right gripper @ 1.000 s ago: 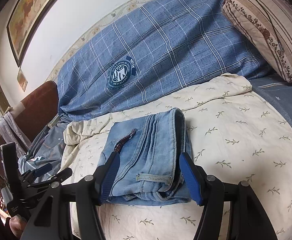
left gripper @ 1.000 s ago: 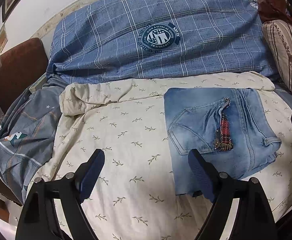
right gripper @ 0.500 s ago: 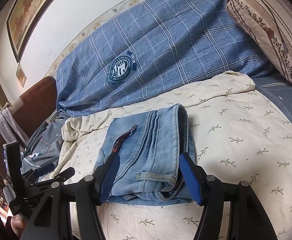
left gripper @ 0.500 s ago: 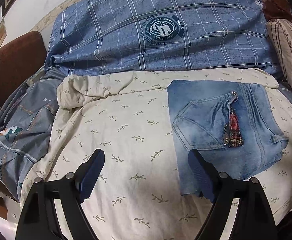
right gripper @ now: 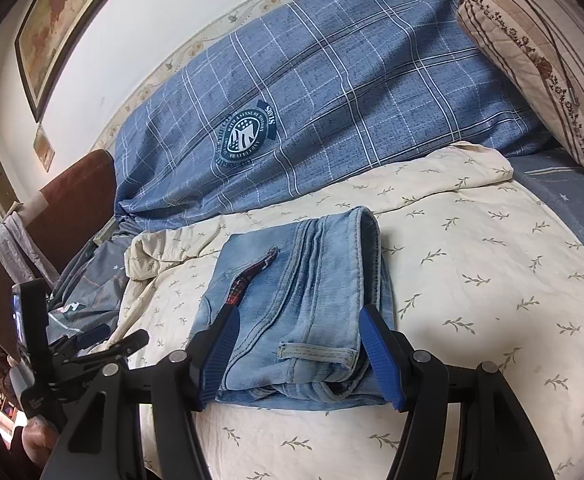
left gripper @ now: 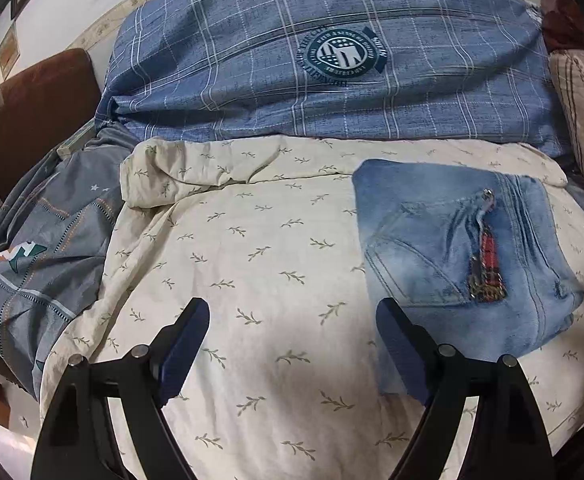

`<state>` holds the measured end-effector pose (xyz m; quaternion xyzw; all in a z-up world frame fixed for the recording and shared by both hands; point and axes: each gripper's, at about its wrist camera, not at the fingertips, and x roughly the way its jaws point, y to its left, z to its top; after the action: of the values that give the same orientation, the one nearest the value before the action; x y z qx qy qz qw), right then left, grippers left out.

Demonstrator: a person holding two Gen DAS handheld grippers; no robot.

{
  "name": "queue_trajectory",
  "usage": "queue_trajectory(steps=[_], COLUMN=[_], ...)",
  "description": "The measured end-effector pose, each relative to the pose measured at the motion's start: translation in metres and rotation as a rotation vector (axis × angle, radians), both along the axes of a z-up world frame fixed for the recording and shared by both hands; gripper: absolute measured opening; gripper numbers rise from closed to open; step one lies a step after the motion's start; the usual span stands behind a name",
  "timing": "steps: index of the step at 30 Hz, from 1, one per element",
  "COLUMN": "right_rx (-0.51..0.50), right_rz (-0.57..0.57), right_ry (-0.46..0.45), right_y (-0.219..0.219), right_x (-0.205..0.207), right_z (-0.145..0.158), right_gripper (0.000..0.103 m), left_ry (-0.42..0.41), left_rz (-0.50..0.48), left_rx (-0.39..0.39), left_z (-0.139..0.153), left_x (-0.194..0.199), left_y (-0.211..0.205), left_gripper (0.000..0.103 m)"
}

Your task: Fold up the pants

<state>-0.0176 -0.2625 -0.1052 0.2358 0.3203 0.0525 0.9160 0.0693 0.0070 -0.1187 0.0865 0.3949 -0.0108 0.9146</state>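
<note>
The left claw [left gripper: 292,344] hangs with its jaws spread wide over a cream leaf-print sheet [left gripper: 252,248], nothing between them. To its right, folded blue jeans [left gripper: 420,240] lie flat on the sheet, a red plaid tag [left gripper: 488,268] on top. Behind lies a blue checked duvet [left gripper: 252,60] bearing a round emblem [left gripper: 342,56].

two black tools: left tool [left gripper: 292,344] navy-padded, right tool [right gripper: 300,352] bright blue-padded, silver pivot screws
</note>
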Motion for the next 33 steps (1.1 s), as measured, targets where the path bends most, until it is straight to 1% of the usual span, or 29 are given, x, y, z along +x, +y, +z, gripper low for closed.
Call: queue_trajectory(steps=[5, 9, 22, 26, 33], right_rx=[0.017, 0.014, -0.004, 0.008, -0.013], right_rz=[-0.010, -0.007, -0.017, -0.006, 0.012], right_ry=[0.005, 0.012, 0.034, 0.038, 0.034], right_y=[-0.006, -0.006, -0.002, 0.001, 0.008], right_x=[-0.001, 0.001, 0.009, 0.013, 0.014], right_z=[-0.001, -0.002, -0.008, -0.009, -0.008], right_gripper=[0.066, 0.066, 0.066, 0.066, 0.066], left_ry=[-0.016, -0.027, -0.040, -0.040, -0.044], left_rz=[0.026, 0.026, -0.003, -0.011, -0.019], left_rx=[-0.012, -0.014, -0.021, -0.019, -0.024], left_z=[0.010, 0.015, 0.016, 0.014, 0.014], left_x=[0.010, 0.013, 0.026, 0.028, 0.031], left_y=[0.009, 0.010, 0.008, 0.005, 0.001], left_gripper=[0.086, 0.086, 0.086, 0.086, 0.086])
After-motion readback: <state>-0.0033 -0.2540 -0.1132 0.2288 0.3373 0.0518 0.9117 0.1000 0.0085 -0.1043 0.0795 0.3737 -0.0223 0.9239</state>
